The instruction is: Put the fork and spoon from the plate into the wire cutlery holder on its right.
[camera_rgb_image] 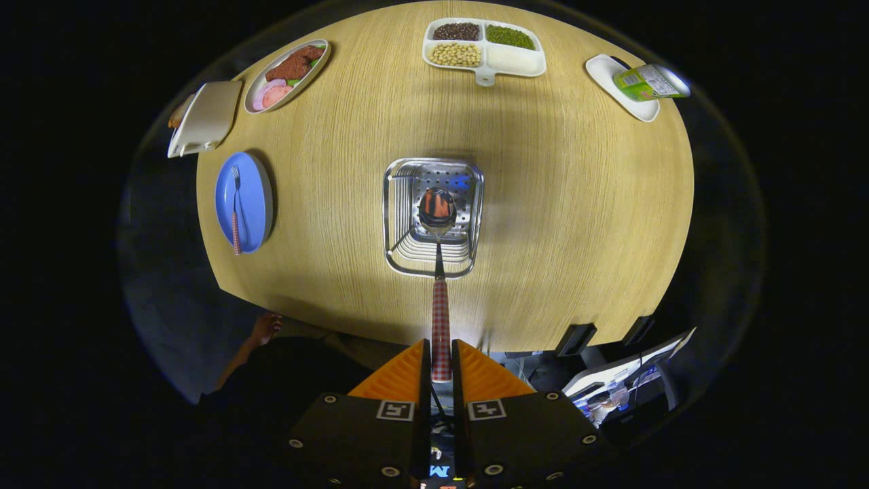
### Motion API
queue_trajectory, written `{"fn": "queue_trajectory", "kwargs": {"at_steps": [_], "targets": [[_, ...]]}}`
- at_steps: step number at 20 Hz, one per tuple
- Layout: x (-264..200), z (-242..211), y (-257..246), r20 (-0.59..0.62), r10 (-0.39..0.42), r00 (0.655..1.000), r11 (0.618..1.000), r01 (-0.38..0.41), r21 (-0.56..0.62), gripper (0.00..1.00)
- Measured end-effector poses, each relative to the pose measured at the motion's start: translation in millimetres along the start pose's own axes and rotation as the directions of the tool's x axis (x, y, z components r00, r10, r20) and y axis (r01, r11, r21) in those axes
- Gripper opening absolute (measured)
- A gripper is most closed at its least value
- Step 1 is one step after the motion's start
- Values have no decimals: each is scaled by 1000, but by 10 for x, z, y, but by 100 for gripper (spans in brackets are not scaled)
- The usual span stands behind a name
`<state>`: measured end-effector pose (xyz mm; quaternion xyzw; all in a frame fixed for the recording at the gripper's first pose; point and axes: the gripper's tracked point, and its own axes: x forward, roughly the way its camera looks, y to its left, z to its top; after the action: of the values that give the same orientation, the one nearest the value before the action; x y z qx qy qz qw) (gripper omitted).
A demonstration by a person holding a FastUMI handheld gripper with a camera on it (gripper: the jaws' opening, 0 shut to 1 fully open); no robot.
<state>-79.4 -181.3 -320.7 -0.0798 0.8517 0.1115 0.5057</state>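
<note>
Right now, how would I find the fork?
Start at the wooden table, then the blue plate left of the wire holder. The fork lies on it, alone, with a red checked handle; the matching spoon is in the jaws.

Spoon [440, 272] checkered handle pinched, bowl over wire holder [433, 217] – fork [235, 210] on blue plate [251, 178]

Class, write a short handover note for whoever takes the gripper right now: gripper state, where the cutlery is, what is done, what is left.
Gripper: shut on the spoon handle, bowl hanging over the open holder.
Fork: lying on the blue plate, left of the holder.
Done: spoon lifted off the plate and brought above the holder.
Left: lower and release the spoon, then fetch the fork and drop it in too.
</note>
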Motion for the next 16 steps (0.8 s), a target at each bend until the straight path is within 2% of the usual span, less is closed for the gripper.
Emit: {"fn": "queue_trajectory", "kwargs": {"at_steps": [3, 6, 9, 11, 14, 16], "targets": [[-196, 212, -20, 93, 15, 996, 1000, -17, 17, 17], [-348, 344, -24, 183, 6, 983, 999, -12, 30, 27], [-372, 369, 45, 227, 7, 974, 999, -16, 40, 37], [-381, 376, 66, 252, 0, 968, 999, -11, 43, 39], [-487, 456, 197, 331, 15, 943, 998, -36, 58, 43], [-573, 496, 321, 389, 28, 921, 996, -58, 67, 51]]}}
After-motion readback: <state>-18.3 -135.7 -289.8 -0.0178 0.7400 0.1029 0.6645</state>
